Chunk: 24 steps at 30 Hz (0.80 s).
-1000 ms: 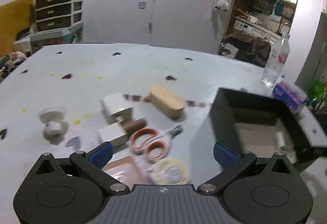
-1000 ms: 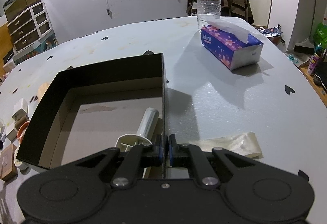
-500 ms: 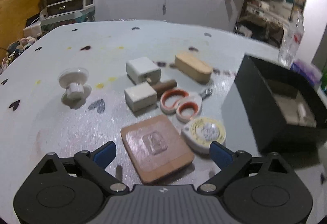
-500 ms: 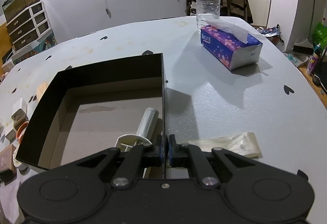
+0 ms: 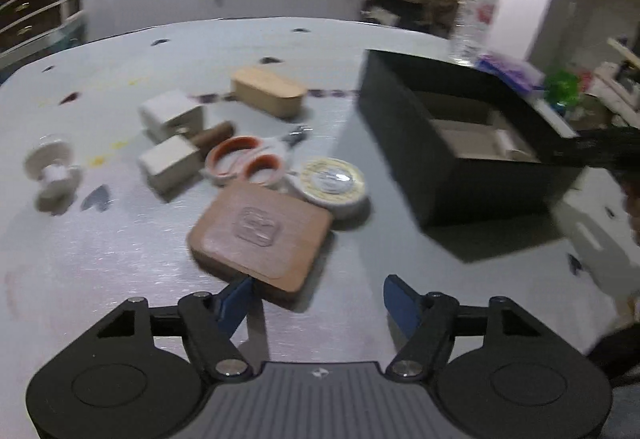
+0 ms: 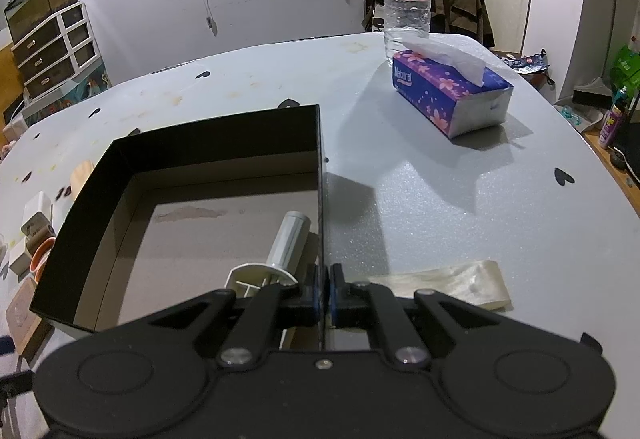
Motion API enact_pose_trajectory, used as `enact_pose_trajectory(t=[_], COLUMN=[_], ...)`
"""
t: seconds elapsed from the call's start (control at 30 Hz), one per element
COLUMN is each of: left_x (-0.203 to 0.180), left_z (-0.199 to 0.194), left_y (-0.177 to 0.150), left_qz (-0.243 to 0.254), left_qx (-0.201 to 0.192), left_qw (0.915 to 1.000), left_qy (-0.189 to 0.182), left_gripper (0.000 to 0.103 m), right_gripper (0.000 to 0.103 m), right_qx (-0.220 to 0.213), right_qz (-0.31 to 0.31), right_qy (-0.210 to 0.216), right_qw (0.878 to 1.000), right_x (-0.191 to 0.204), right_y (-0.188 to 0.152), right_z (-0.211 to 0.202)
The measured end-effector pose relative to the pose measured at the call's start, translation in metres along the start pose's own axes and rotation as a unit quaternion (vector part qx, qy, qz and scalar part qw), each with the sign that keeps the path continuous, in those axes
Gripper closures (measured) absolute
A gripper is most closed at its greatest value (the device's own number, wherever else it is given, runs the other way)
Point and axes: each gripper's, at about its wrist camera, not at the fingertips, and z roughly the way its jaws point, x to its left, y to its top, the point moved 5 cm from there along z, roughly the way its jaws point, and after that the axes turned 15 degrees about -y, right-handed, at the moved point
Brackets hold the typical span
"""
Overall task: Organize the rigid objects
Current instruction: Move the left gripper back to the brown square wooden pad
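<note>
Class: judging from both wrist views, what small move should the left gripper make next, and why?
Probably ease forward and close on the brown block. The left gripper, jaws just closing, has only its near corner between them; the right gripper steadies the box wall.

Left gripper (image 5: 318, 299): black linkage arms, silver pivot screws, blue finger pads (image 5: 400, 305), ribbed grey centre plate. Right gripper (image 6: 324, 289): identical black linkages, silver screws, round recessed housings.

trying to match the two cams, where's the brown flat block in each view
Left wrist: brown block lies low centre, just ahead of the fingertips, beside the tape measure.
Right wrist: only its corner shows at the far left edge.
Shared landmark: black box.
</note>
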Motion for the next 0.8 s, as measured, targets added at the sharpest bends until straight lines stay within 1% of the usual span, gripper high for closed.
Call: enact_pose_trajectory(t=[0.07, 0.17, 0.23, 0.27, 0.43, 0.5, 0.57, 0.67, 0.7, 0.8], left_x=[0.000, 0.008, 0.013, 0.017, 0.030, 0.032, 0.033, 0.033, 0.033, 0.037], left_z=[-0.001, -0.004, -0.004, -0.003, 0.017, 0.025, 0.033, 0.032, 0.031, 0.027], left_y=[0.003, 0.010, 0.016, 0.019, 0.030, 0.030, 0.027, 0.027, 0.027, 0.026], left_qz=[0.011, 0.022, 0.038, 0.048, 0.070, 0.075, 0.078, 0.078, 0.075, 0.059], left_qx=[-0.003, -0.015, -0.021, -0.024, -0.013, -0.006, 0.004, -0.003, -0.006, -0.011], left_qw=[0.9997, 0.9988, 0.9980, 0.9973, 0.9967, 0.9967, 0.9965, 0.9966, 0.9967, 0.9973], left_qy=[0.019, 0.042, 0.047, 0.050, 0.040, 0.031, 0.030, 0.025, 0.028, 0.042], left_gripper=[0.031, 0.028, 0.011, 0.010, 0.009, 0.009, 0.009, 0.017, 0.021, 0.022], right_gripper=[0.098, 0.097, 0.097, 0.097, 0.097, 0.097, 0.097, 0.098, 0.098, 0.098], right_qx=[0.000, 0.000, 0.000, 0.000, 0.000, 0.000, 0.000, 0.000, 0.000, 0.000], right_qz=[0.000, 0.000, -0.003, -0.004, -0.005, -0.005, -0.005, -0.006, -0.007, -0.006], right_qy=[0.000, 0.002, 0.003, 0.003, 0.002, 0.002, 0.002, 0.001, 0.000, 0.000], right_qw=[1.000, 1.000, 1.000, 1.000, 1.000, 1.000, 1.000, 1.000, 1.000, 1.000], right_x=[0.000, -0.001, -0.001, 0.000, 0.000, 0.000, 0.000, 0.000, 0.000, 0.000], right_y=[0.000, 0.000, 0.000, 0.000, 0.000, 0.000, 0.000, 0.001, 0.001, 0.001], right_z=[0.000, 0.000, 0.000, 0.000, 0.000, 0.000, 0.000, 0.000, 0.000, 0.000])
